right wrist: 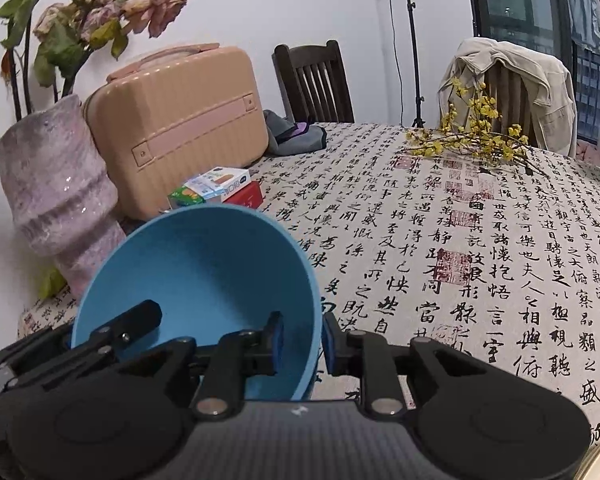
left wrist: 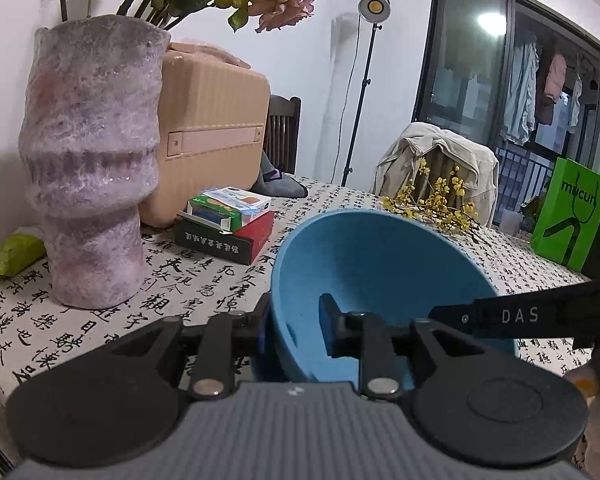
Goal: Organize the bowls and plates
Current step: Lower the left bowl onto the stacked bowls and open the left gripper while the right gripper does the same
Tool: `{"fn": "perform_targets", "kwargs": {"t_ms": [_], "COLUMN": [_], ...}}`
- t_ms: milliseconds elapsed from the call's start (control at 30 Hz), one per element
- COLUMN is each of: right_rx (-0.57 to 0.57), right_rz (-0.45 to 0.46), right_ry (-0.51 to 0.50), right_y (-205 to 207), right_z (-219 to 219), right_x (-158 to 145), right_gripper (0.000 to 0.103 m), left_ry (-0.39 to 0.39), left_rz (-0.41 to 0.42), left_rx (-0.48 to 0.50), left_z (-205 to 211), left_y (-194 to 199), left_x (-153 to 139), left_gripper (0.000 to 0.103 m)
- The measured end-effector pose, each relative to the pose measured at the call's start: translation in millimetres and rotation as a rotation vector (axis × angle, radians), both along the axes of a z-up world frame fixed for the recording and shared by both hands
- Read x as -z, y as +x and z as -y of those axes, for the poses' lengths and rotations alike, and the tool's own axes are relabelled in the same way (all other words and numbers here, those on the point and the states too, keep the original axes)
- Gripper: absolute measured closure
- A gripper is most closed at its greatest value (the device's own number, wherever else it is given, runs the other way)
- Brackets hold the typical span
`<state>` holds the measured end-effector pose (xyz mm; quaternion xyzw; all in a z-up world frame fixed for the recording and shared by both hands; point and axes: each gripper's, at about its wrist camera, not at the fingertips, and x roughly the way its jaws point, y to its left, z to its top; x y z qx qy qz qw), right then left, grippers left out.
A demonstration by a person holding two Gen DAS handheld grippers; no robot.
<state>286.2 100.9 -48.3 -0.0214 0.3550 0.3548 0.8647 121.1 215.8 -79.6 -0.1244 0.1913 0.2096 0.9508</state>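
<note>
A blue bowl (left wrist: 372, 276) is held tilted above the table between both grippers. My left gripper (left wrist: 296, 328) is shut on the bowl's left rim, one finger outside and one inside. My right gripper (right wrist: 302, 342) is shut on the bowl's right rim (right wrist: 204, 276), one finger inside and one outside. In the left wrist view the right gripper's black arm marked DAS (left wrist: 516, 316) reaches in from the right. In the right wrist view the left gripper's finger (right wrist: 140, 316) shows inside the bowl at left. No plates are in view.
The table carries a calligraphy-print cloth (right wrist: 460, 248). A pink-grey vase (left wrist: 88, 168) with dried flowers, a peach case (left wrist: 216, 136), stacked small boxes (left wrist: 228, 224), yellow flower twigs (right wrist: 472, 136), a green bag (left wrist: 568, 216) stand on it. Chairs (right wrist: 316, 80) stand behind.
</note>
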Motion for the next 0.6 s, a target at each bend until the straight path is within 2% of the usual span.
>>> {"fn": "perform_targets", "kwargs": {"t_ms": [100,300,533,600], "right_rx": [0.005,-0.003,-0.001,-0.001], "right_rz": [-0.003,-0.009,-0.019,-0.013], "right_ry": [0.011,0.021,0.038,0.053], "right_y": [0.8,0.2,1.6,0.5], "right_z": [1.3,1.3,3.8,6.5], "right_x": [0.1,2.5,3.0,2.1], "right_gripper": [0.082,0.082,0.082,0.082], "left_ry": [0.025,0.0,0.004,0.003], "left_rz": [0.007,-0.009,0.012,0.025], "left_rx": [-0.03,-0.028,-0.05,-0.042], "left_z": [1.2,-4.4,-8.6,-8.8], "left_y": [0.1,3.6,-0.6,-2.8], "left_x": [-2.2,0.6,-1.0,-2.4], "left_gripper": [0.07,0.07,0.07,0.067]}}
